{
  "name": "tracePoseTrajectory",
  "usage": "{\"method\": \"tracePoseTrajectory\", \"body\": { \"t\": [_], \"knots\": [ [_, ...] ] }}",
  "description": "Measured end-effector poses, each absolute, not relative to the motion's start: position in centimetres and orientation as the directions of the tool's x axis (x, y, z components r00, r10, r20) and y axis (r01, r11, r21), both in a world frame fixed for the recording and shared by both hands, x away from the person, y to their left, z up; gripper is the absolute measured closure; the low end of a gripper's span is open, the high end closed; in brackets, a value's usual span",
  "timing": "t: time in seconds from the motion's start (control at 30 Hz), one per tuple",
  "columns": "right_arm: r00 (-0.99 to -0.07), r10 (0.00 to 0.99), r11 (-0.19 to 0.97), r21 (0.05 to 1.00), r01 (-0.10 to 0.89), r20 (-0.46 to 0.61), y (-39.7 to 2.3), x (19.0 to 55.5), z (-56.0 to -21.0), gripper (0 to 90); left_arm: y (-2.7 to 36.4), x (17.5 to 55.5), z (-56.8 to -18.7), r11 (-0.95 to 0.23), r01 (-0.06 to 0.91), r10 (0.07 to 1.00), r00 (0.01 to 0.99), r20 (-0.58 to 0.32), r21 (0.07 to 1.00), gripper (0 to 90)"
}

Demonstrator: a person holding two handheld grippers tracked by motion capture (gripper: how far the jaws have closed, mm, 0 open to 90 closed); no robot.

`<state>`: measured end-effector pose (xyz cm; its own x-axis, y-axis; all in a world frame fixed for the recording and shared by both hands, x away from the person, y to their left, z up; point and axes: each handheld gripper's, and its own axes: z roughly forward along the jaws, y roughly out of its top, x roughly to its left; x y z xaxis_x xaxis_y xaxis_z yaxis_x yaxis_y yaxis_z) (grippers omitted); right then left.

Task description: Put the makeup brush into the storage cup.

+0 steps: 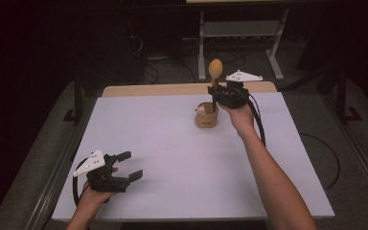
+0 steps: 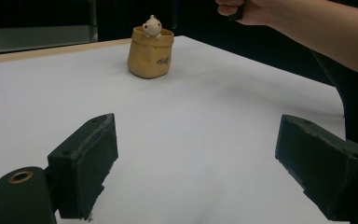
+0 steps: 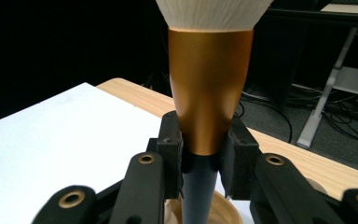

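1. High view: the right hand-held gripper [image 1: 216, 94] is clamping a makeup brush [image 1: 214, 79] upright by its handle, bristle head up, directly above the small tan pot [image 1: 206, 115] at the far middle of the white desk [image 1: 172, 158]. The lower end is sitting at the pot's mouth; I can't tell how deep. The right forearm is reaching far forward, wrist level. The left hand-held gripper [image 1: 132, 166] is idling at the near left corner, jaws wide apart, holding nothing.
2. Left gripper view: both jaws are standing wide apart over bare desk. The pot [image 2: 150, 58], with a small figurine [image 2: 152, 25] on its rim, is sitting well ahead.
3. Right gripper view: the pads are pinching the brush [image 3: 209, 93] where the gold ferrule meets the dark handle; the pot rim [image 3: 223, 210] is showing just below.
4. Judgement: the brush is either being lifted out or set in. The next move calls for a straight vertical path, keeping the handle clear of the rim so the pot isn't tipping.
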<state>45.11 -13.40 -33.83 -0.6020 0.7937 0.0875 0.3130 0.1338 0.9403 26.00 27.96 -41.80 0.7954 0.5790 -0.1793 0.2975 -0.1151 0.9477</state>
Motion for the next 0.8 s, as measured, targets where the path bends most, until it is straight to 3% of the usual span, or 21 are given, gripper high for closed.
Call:
{"method": "tracePoseTrajectory", "body": {
  "t": [0.8],
  "knots": [
    [-0.584,0.808,0.161,0.928,0.336,0.071,-12.4,47.0,-35.9,71.4,28.0,26.0,-41.8,-0.111,0.293,0.576,0.798,-0.179,0.949,12.5]
  ]
}}
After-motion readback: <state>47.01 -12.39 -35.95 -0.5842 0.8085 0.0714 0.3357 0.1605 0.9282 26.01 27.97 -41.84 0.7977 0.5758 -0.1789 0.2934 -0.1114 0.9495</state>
